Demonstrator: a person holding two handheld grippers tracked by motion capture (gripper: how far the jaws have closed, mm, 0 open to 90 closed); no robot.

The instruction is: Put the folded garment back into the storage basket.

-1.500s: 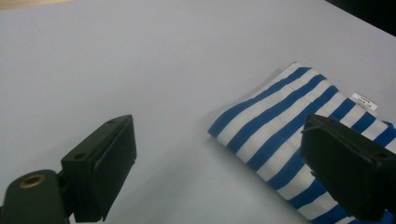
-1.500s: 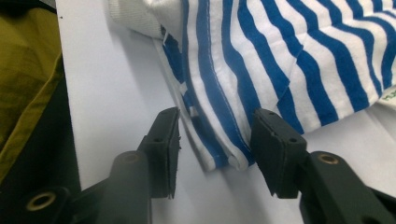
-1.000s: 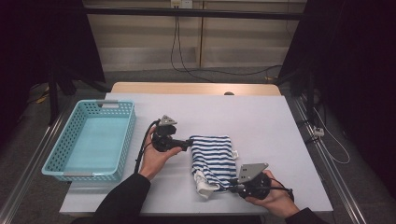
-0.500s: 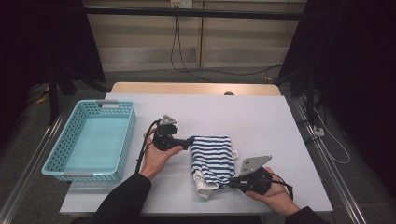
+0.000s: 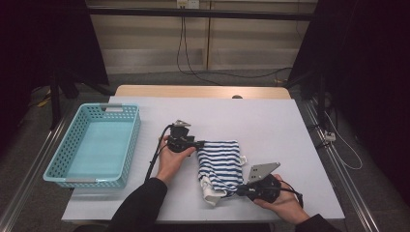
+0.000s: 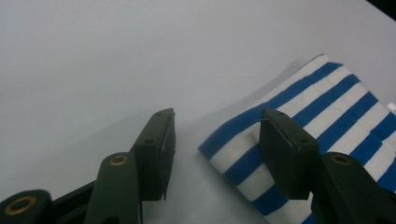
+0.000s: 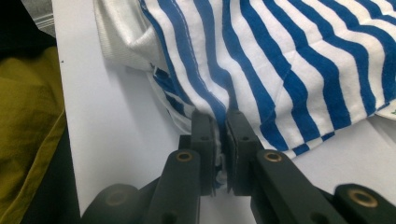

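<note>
No writing is legible on the cloth (image 5: 220,162), a folded blue-and-white striped piece with a white hem, lying mid-table right of the basket (image 5: 67,169). The right gripper (image 7: 221,128) has its jaws pinched tight on the cloth's near edge. The left gripper (image 6: 215,140) has sunk to the far corner since a second ago; its jaws, just closing, stand half-open astride that corner.
</note>
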